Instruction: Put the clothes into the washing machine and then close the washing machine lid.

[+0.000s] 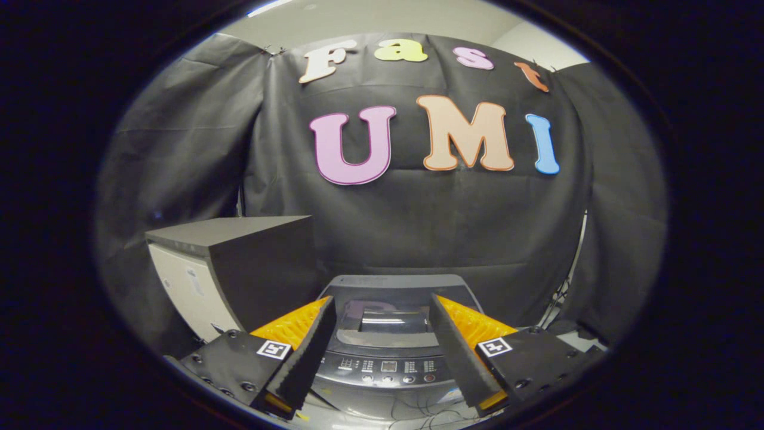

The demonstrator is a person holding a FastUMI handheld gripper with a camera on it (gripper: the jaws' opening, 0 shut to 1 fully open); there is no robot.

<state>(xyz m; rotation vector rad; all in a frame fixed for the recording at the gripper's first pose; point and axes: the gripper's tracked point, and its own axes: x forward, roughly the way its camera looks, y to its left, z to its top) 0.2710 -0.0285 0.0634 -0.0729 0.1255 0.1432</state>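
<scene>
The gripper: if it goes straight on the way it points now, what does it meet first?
Probably the washing machine. The gripper is open with nothing between its fingers, and the machine's top and control panel lie just ahead. Depth is hard to judge here.

Grey top-loading washing machine (385,352), lid (391,322) down, front control panel (388,367)

Ahead and to the left of the gripper (382,310): a dark boxy cabinet (239,269) with a pale front face, standing against the black cloth wall (418,227). Far right, thin cables (564,286) hanging beside the cloth. Pale ceiling (382,21) above.
</scene>
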